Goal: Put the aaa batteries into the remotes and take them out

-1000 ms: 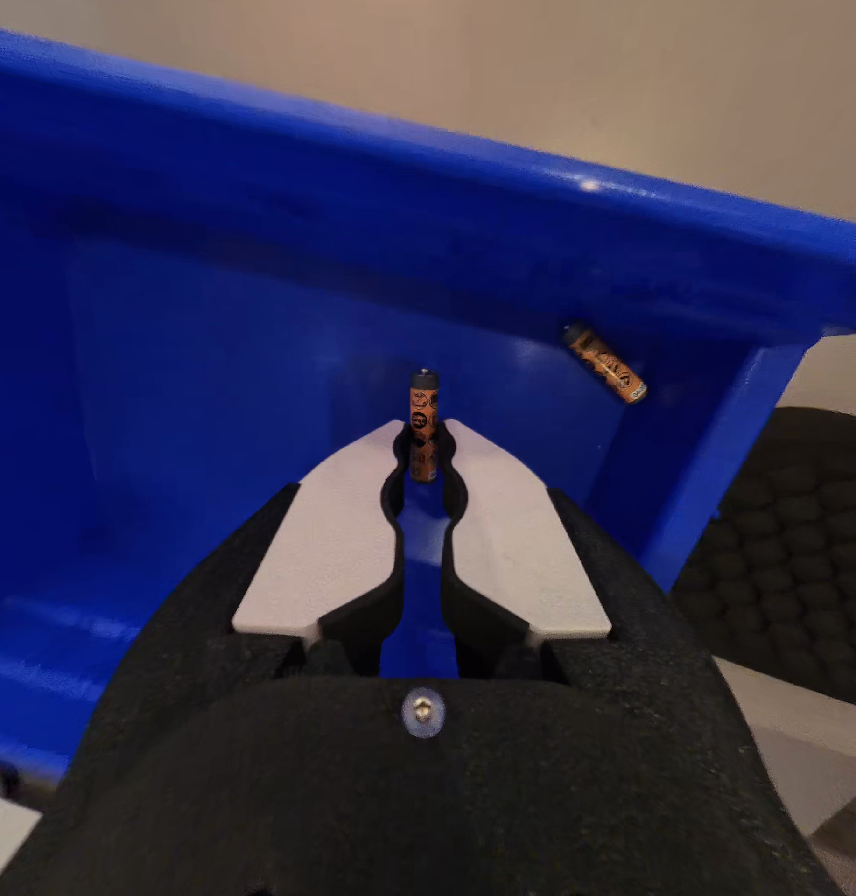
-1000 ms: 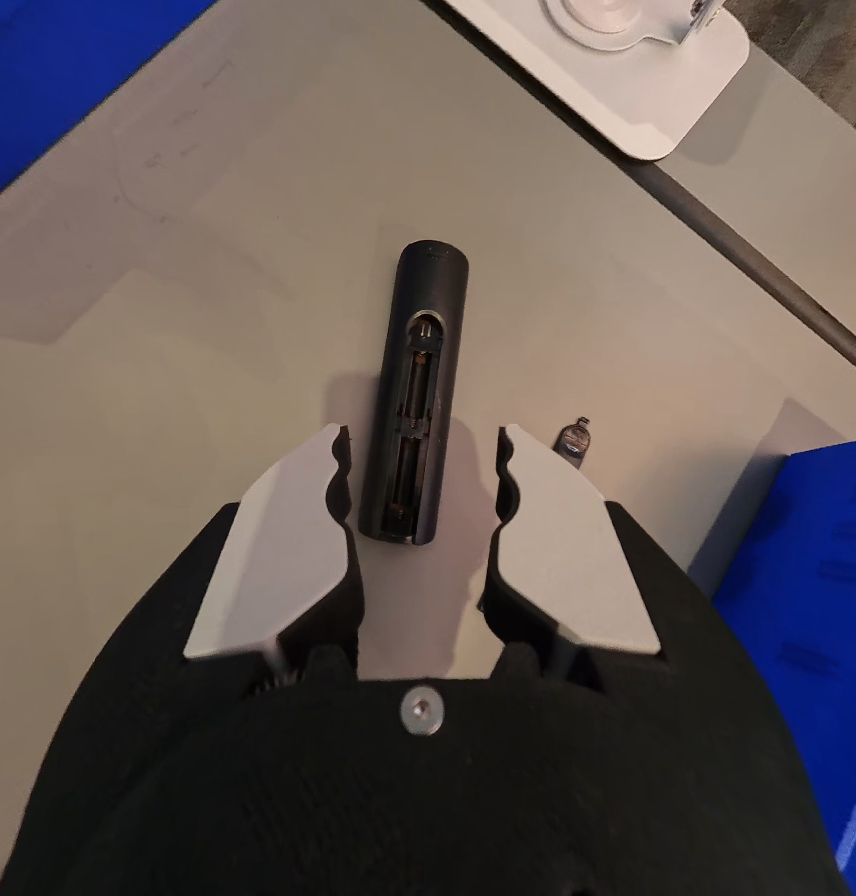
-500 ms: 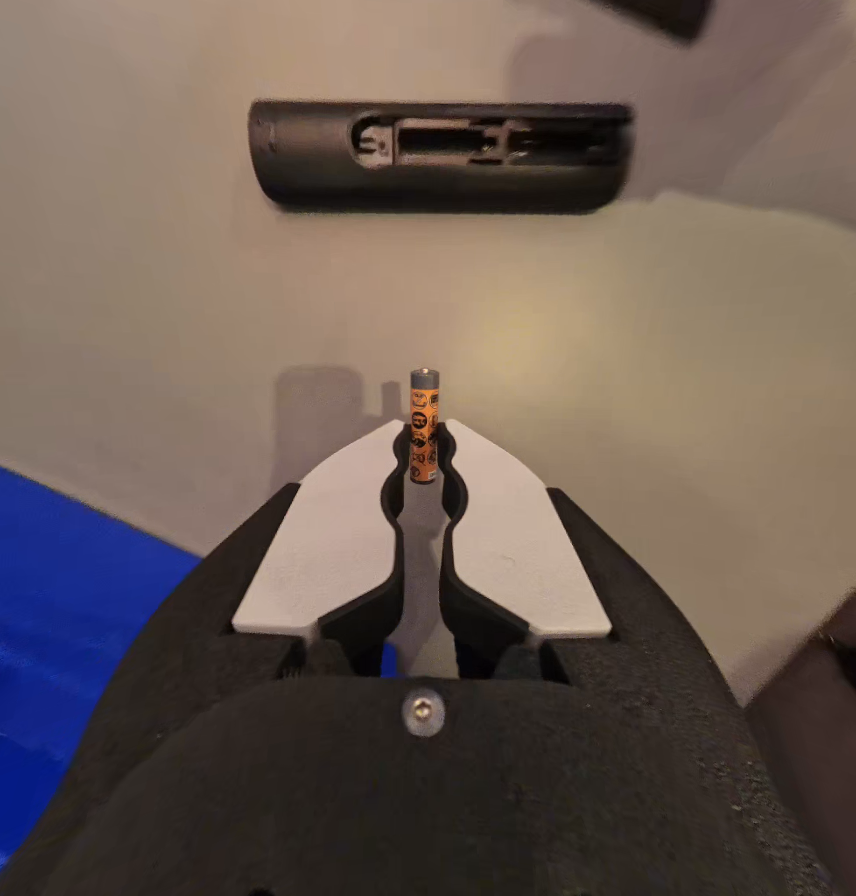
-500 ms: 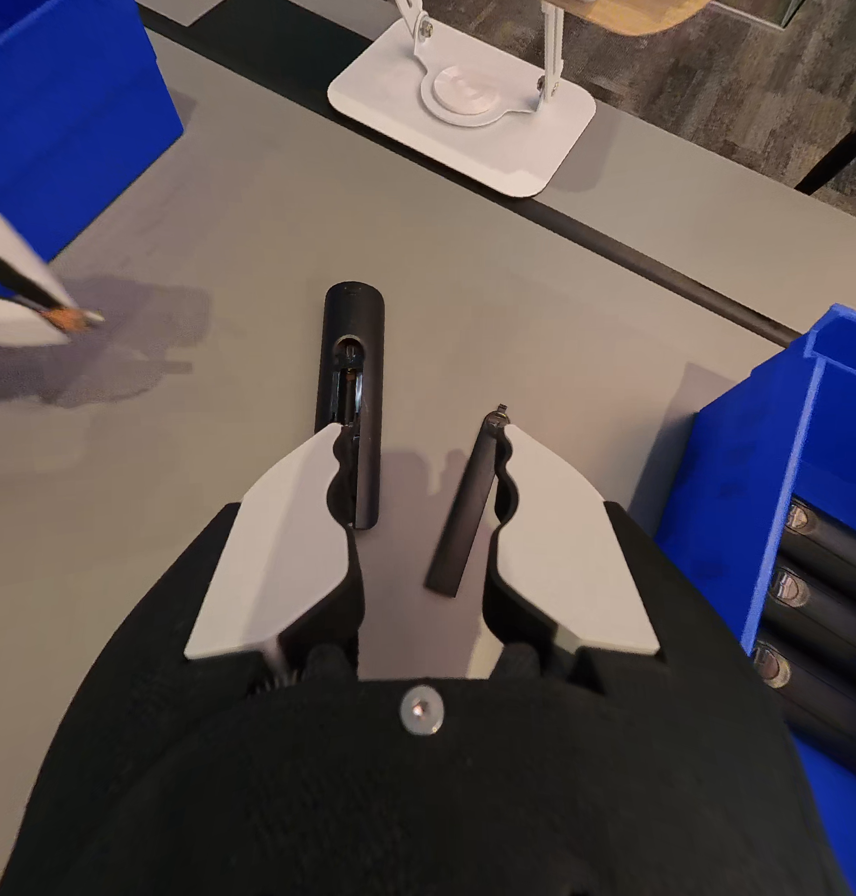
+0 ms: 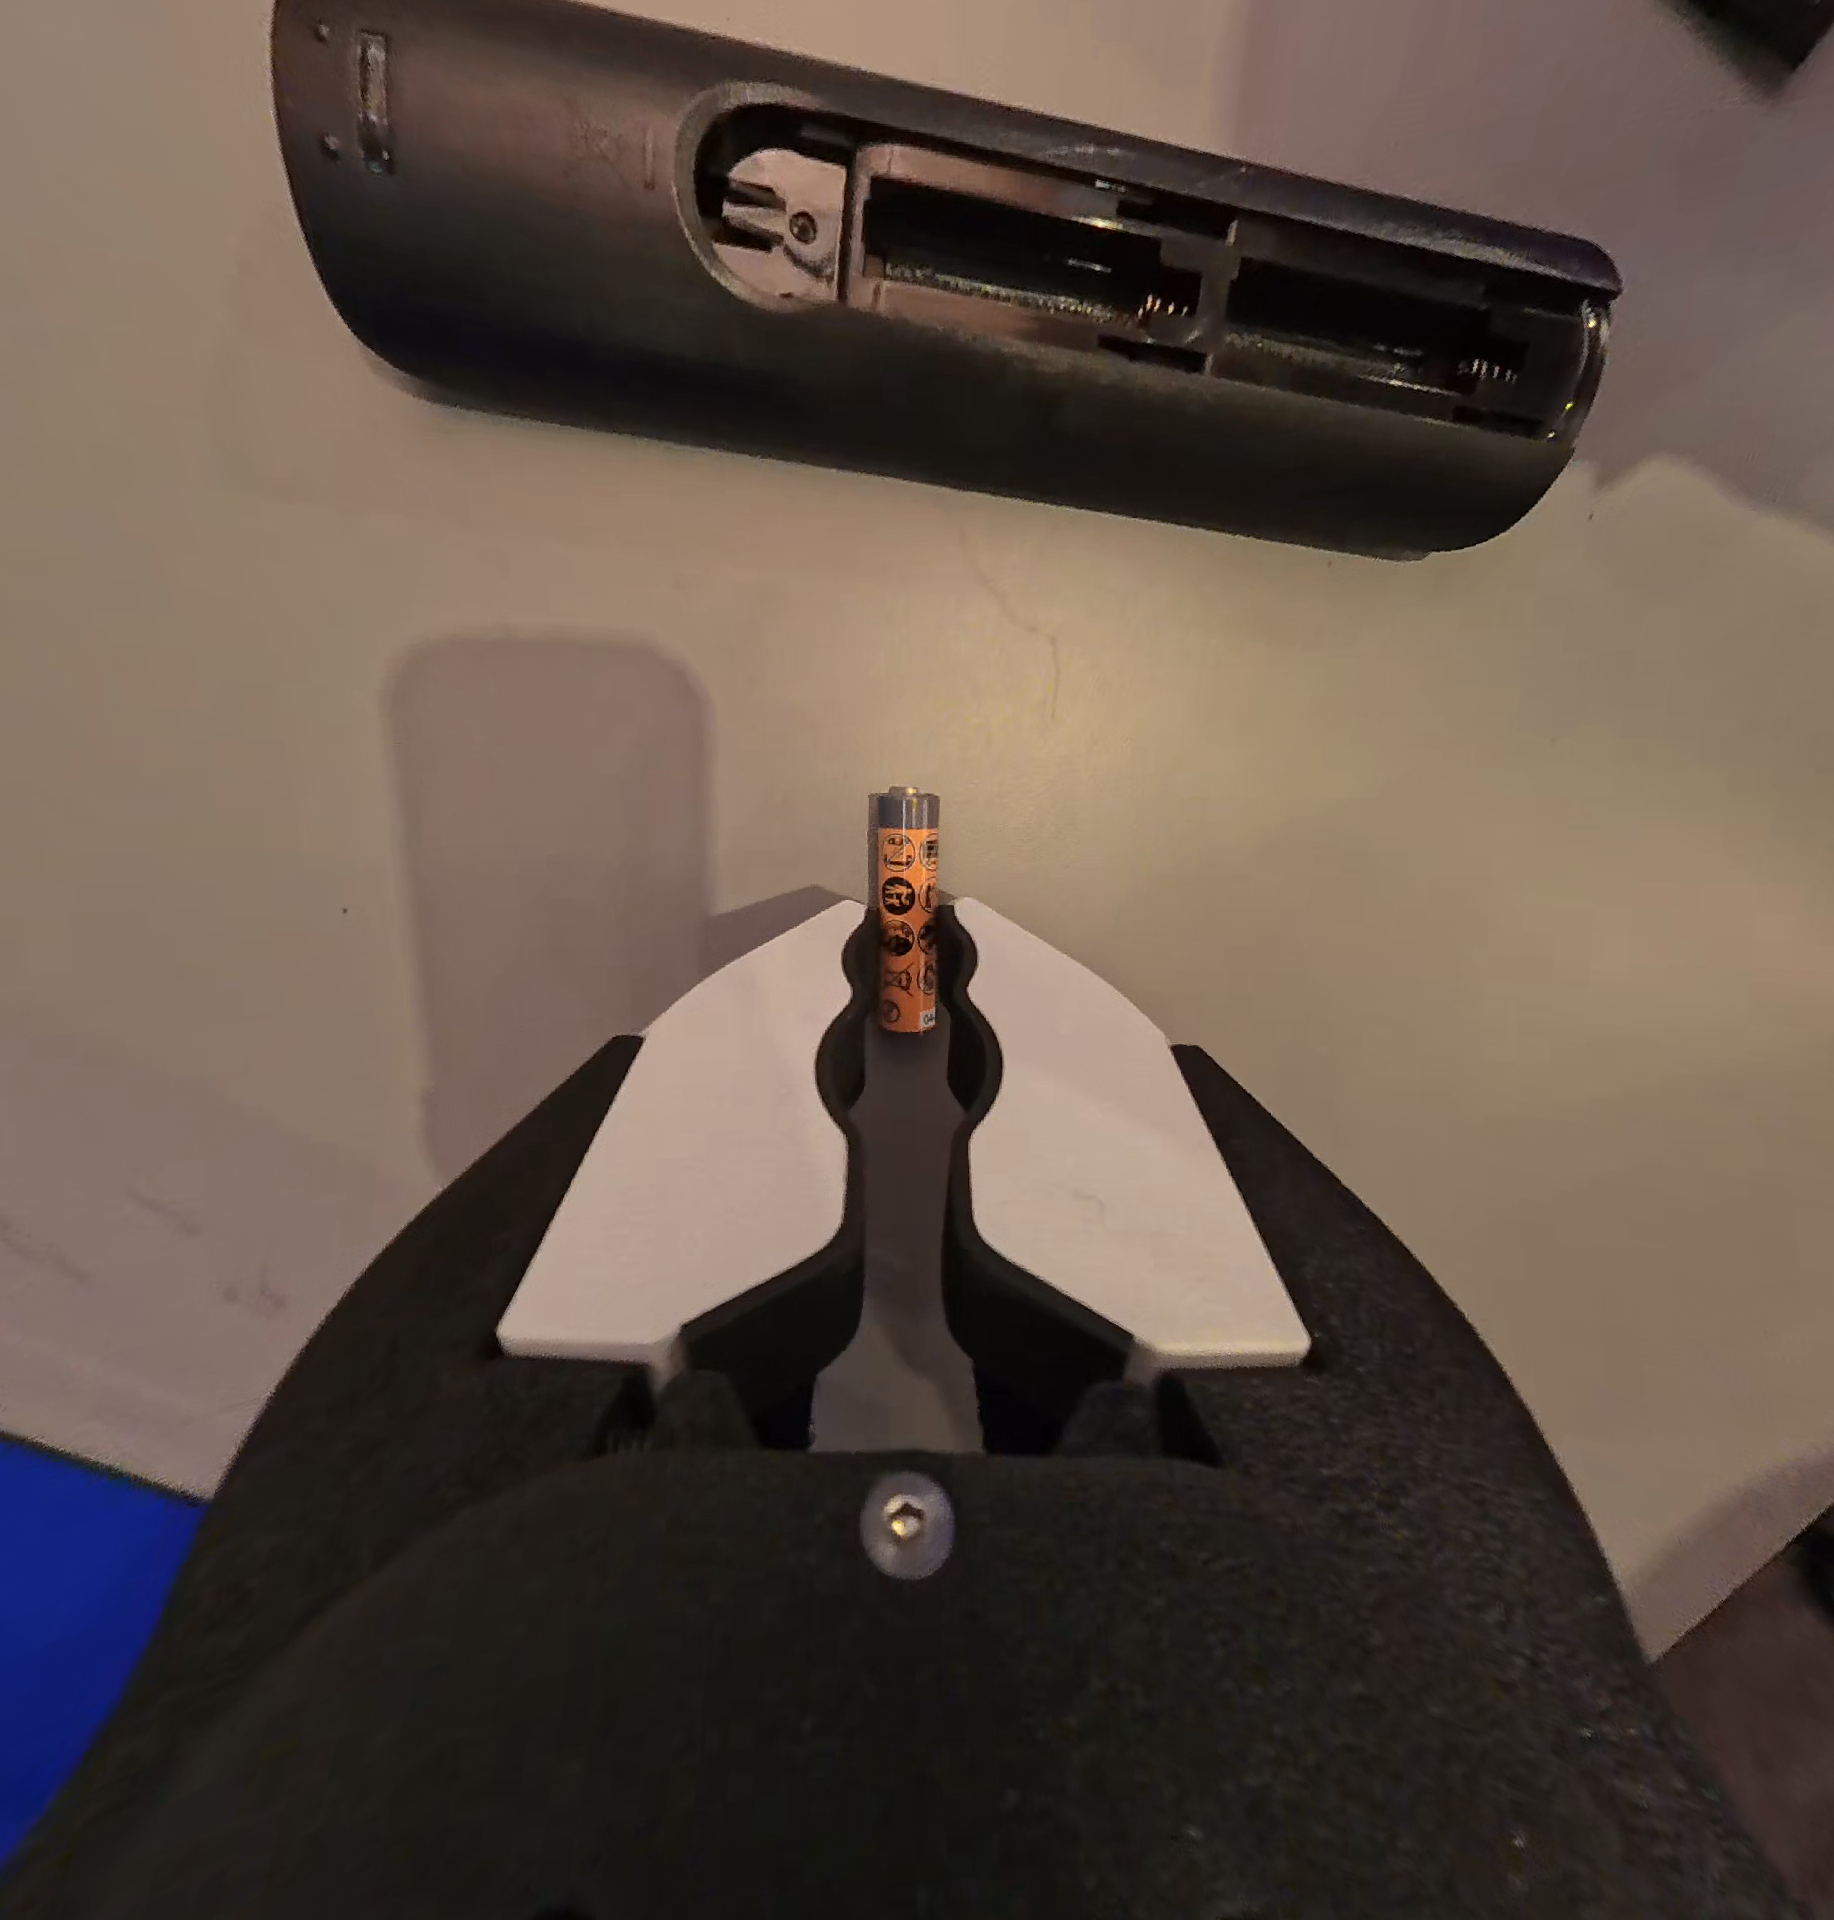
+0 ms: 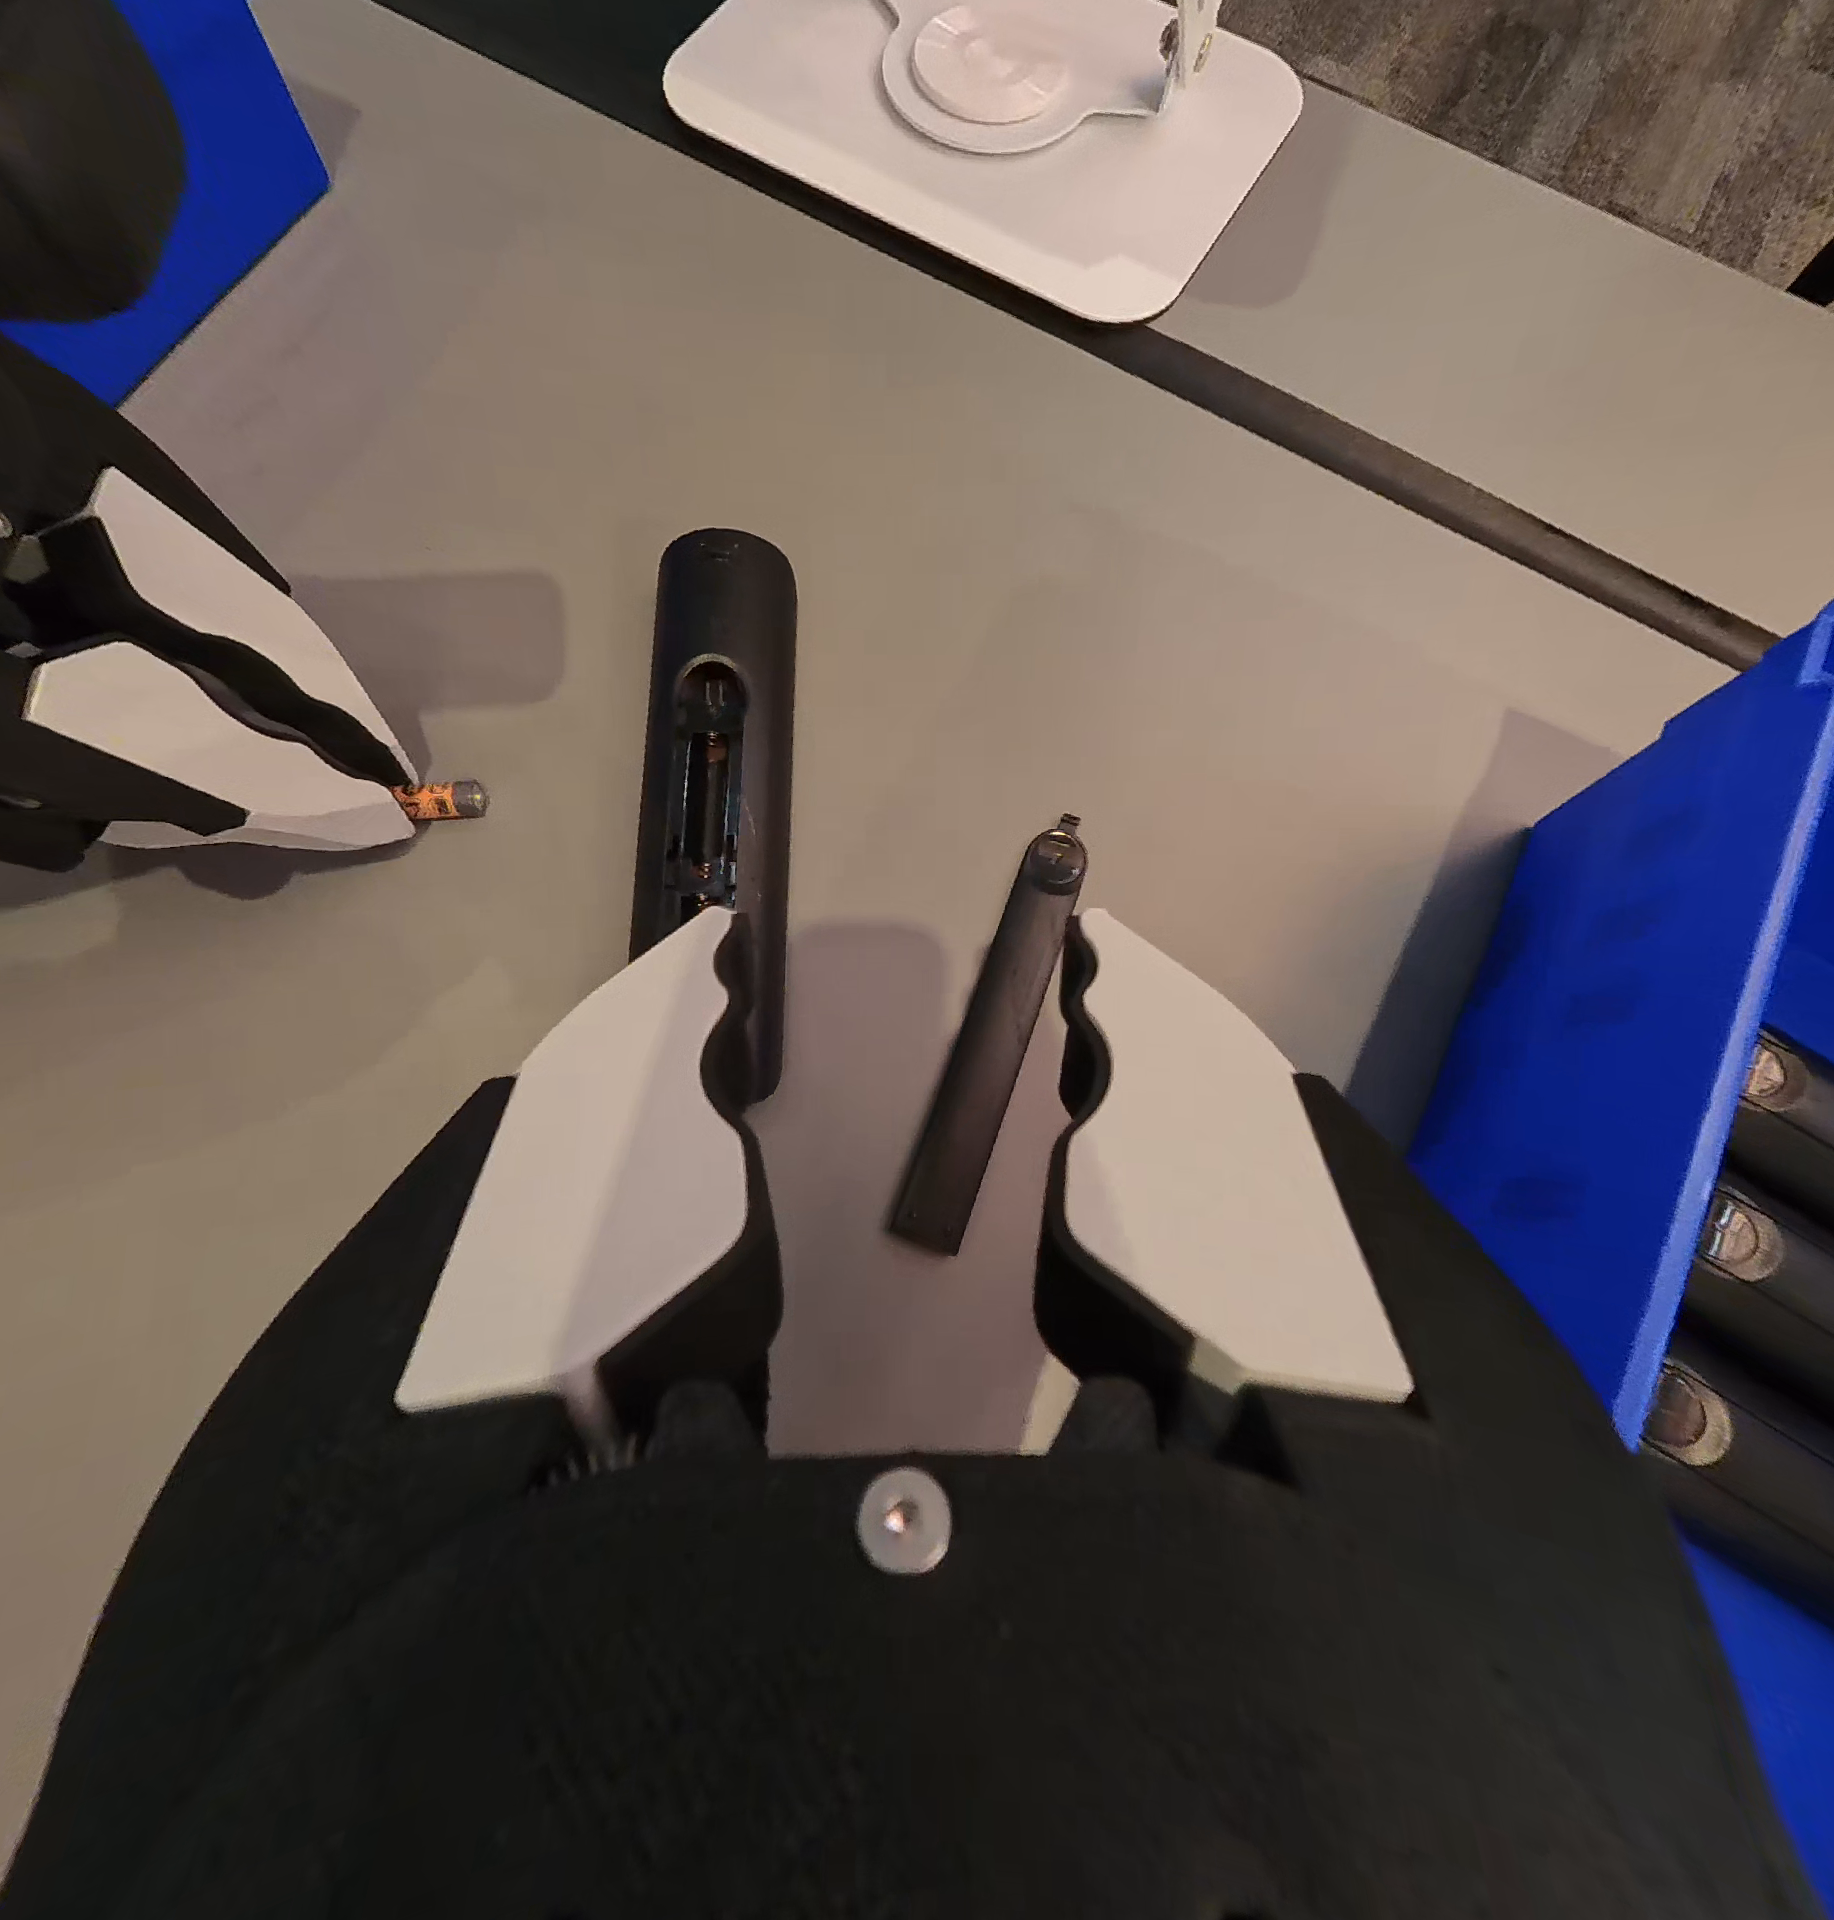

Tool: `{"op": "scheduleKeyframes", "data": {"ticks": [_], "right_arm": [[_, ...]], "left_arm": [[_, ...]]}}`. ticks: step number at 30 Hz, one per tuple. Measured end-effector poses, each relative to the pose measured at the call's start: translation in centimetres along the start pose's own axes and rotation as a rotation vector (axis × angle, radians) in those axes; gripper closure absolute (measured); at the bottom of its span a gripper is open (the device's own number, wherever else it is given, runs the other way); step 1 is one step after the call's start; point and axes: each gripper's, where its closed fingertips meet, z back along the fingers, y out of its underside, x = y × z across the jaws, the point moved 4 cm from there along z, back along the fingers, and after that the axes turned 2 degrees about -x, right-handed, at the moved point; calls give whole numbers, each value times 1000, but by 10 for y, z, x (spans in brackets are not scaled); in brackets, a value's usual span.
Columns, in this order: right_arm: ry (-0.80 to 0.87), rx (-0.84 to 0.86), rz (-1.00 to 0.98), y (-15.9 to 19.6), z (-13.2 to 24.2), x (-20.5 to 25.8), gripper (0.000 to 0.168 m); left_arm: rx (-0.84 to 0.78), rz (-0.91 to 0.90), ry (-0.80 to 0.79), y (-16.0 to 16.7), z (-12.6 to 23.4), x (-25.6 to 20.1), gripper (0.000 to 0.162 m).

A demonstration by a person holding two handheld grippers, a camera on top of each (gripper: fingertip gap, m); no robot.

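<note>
**Battery pinched and poised beside the open remote**

The grey worktop (image 6: 996, 499) carries a long black plastic remote (image 6: 721, 727), its battery bay uncovered. Just right of the remote lies its slim black cover strip (image 6: 986, 1060), under the right gripper (image 6: 902, 930), whose jaws gape wide and hold nothing. Left of the remote, the left gripper (image 5: 905, 914) has its jaws nearly closed on a small orange AAA battery (image 5: 905, 925), gripped by its lower half. It looks light, rigid and smooth, so likely to twist or slip; a mid-body pinch suits it.

Both wrist views look down, close; share open remote (image 5: 934, 281) (image 6: 715, 790).
</note>
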Motion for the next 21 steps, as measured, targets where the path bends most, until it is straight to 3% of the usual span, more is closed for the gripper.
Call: {"op": "scheduleKeyframes", "data": {"ticks": [2, 5, 8, 13, 17, 21], "right_arm": [[-2, 6, 6, 1, -1, 1, 110], [-5, 7, 10, 1, -2, 2, 110], [-4, -2, 13, 0, -1, 2, 110], [-22, 4, 23, 0, -4, 7, 110], [-179, 64, 141, 7, -14, 38, 110], [-311, 147, 440, 27, -29, 87, 114]], "left_arm": [[1, -7, 1, 0, 0, 0, 149], [4, -1, 17, -2, 2, -2, 128], [-45, -14, 0, -7, 14, -1, 126], [-193, -63, -113, -15, 77, -4, 125], [-265, -92, -275, 16, 147, 9, 117], [-243, -44, -319, 74, 193, 41, 112]]}}
